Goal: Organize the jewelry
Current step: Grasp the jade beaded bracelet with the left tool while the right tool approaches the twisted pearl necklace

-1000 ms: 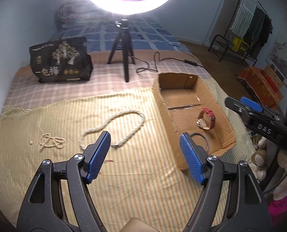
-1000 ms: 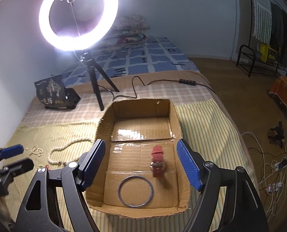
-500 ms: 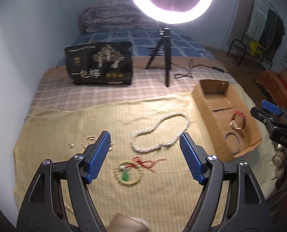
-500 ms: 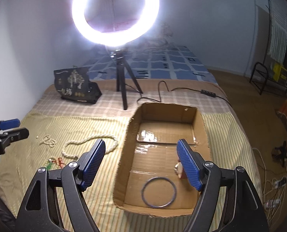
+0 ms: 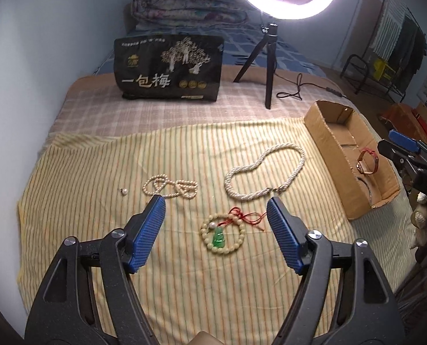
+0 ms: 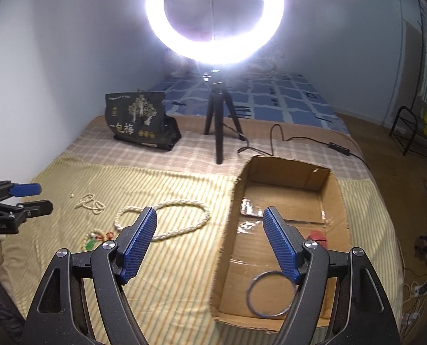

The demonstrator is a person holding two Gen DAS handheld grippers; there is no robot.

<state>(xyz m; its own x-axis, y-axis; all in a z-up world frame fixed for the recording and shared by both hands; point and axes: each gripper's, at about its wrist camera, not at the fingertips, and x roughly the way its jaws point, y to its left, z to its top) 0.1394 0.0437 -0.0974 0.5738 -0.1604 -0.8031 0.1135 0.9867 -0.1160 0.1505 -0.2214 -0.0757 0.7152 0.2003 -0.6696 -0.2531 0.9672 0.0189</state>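
Behind the striped cloth (image 5: 104,218), "一包梅" is printed on a black bag (image 5: 169,69). Left gripper (image 5: 215,215) and right gripper (image 6: 209,227), marked "DAS", are held spread, nothing grasped.

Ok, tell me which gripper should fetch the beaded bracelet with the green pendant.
Left. The left gripper is open, its blue fingers framing the beaded bracelet with the green pendant on the striped cloth. The right gripper, also open, hangs by the cardboard box, farther away.
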